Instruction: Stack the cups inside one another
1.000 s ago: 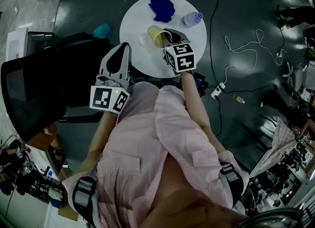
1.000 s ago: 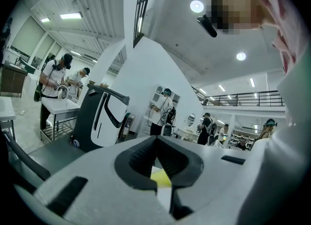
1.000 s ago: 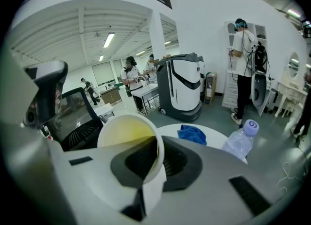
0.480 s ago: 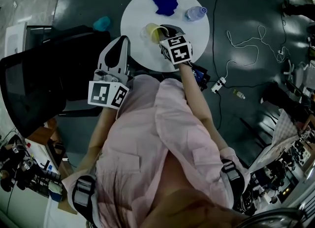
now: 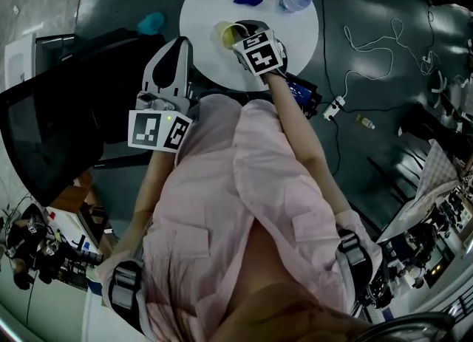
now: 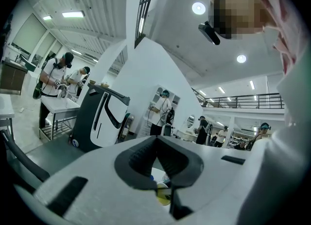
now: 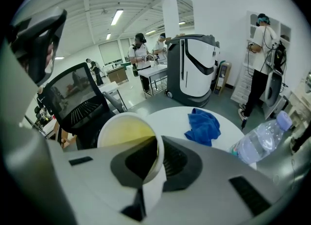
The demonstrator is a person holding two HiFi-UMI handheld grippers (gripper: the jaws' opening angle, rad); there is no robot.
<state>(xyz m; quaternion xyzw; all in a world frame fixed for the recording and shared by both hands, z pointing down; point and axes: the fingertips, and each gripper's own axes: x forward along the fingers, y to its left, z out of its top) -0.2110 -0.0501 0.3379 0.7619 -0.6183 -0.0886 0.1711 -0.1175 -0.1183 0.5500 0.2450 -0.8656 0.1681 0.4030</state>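
- Straight ahead of the right gripper (image 5: 244,36), past the yellow cup (image 7: 127,139) it's pinching: bare white table (image 7: 172,117), room to pass.
- Further ahead-right: blue cloth (image 7: 202,126), then water bottle (image 7: 260,144) in the way.
- Left side: black chair (image 7: 77,103) sits close by the table edge.

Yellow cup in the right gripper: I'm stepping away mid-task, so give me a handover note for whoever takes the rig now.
Right gripper: shut on the yellow cup's wall, cup tilted over the round table's near edge.
Left gripper: shut, empty, beside the table.
Blue cloth and bottle lie at the far side.
Done: one cup picked up.
Left: no second cup shows clearly; find it, nest the held cup, release.
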